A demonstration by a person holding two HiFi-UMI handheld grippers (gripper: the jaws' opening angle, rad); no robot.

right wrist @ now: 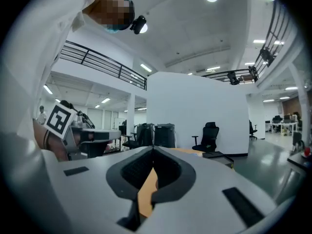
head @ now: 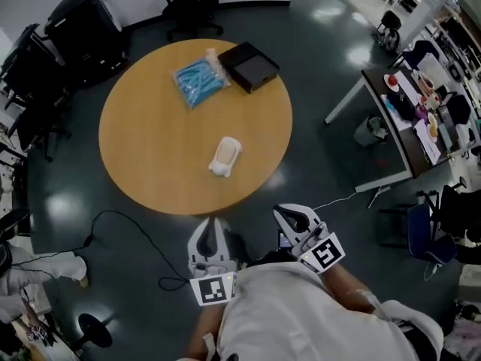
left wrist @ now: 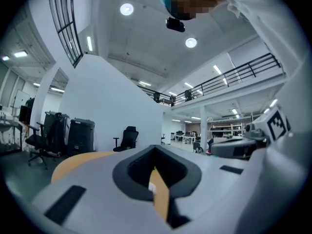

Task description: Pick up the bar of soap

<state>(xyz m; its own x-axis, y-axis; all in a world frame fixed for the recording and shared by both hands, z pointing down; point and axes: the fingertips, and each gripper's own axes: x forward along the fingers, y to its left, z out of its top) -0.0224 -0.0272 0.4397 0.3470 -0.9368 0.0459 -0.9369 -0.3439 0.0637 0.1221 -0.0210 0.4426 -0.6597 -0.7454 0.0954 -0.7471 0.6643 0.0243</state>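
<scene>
My left gripper [head: 214,224] has its jaws pressed together at the tips with nothing between them, and in the left gripper view [left wrist: 156,149] they meet in a point with only a thin slit behind it. My right gripper [head: 282,211] is closed and empty as well; in the right gripper view [right wrist: 153,150] its jaws join the same way. Both grippers hang off the near edge of the table [head: 150,141], short of its rim and over the dark floor, the left one pointing at the edge and the right one angled in from the right. Each carries its marker cube, left [head: 213,289] and right [head: 327,253], close to my white sleeve [head: 301,314]. The soap [head: 225,156], a pale bar, lies on the table in its near half, a little right of centre, well apart from both grippers. At the table's far side lies a blue packet [head: 200,80], and just to its right a black box [head: 249,66] sits at the far rim. Beyond the table stands an office chair [head: 192,6]; a black cable [head: 128,224] loops on the floor off the table's near left edge.
</scene>
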